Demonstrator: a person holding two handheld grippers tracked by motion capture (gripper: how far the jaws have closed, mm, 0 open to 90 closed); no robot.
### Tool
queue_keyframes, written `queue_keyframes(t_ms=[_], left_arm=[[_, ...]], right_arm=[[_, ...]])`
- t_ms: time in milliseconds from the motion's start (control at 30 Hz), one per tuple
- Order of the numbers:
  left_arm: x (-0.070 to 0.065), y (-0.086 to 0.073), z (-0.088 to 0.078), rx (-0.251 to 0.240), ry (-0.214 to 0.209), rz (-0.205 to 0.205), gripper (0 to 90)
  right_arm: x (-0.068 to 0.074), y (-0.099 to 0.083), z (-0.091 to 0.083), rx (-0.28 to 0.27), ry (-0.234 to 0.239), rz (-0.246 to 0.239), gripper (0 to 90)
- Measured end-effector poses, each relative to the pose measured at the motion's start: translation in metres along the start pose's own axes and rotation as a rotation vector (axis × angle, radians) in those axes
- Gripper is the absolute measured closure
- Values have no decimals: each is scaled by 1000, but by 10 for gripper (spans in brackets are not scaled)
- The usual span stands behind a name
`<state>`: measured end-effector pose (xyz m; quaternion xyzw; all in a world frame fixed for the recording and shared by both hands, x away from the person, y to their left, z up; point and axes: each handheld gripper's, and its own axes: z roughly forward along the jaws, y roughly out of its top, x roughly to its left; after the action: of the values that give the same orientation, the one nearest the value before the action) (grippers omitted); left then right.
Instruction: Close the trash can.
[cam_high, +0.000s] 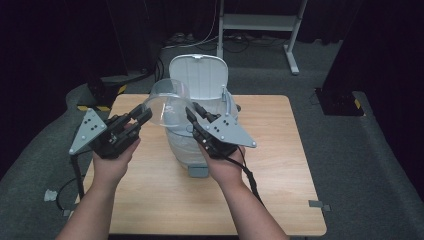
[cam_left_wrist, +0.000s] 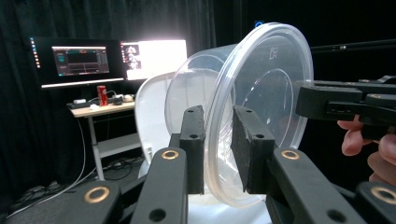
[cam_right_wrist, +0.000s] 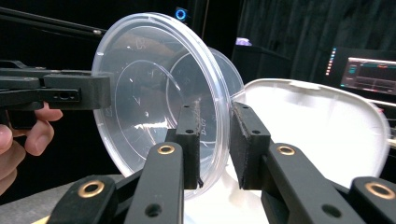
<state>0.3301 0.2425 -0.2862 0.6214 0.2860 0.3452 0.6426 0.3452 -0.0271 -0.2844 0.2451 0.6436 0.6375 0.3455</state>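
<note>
Two grippers clamped on one clear round plastic container (cam_high: 167, 102), left gripper (cam_high: 141, 117), right gripper (cam_high: 192, 115), above white bin (cam_high: 200, 75).

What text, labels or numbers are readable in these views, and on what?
None reads clearly.
Clear container lid: embossed mark near its top edge, unreadable.
Left monitor, bright monitor and another monitor: on-screen text too small and blurred.
Red can: label too small.
</note>
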Motion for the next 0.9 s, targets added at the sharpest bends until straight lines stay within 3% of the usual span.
queue_keyframes(t_ms=[100,167,200,533,900], left_arm=[[-1,3,11,6,-3,9,742],[5,5,16,51,2,96,742],[-1,3,23,7,-15,9,742],[1,-4,63,62,-41,26,740],[11,-20,85,110,-48,-28,732]], right_arm=[[-9,1,0,8,-17,-1,745],[-14,1,0,9,-29,-1,745],[-16,1,0,10,-33,1,745],[-43,-12,3,52,-96,25,740],[-57,-24,18,94,-126,42,729]])
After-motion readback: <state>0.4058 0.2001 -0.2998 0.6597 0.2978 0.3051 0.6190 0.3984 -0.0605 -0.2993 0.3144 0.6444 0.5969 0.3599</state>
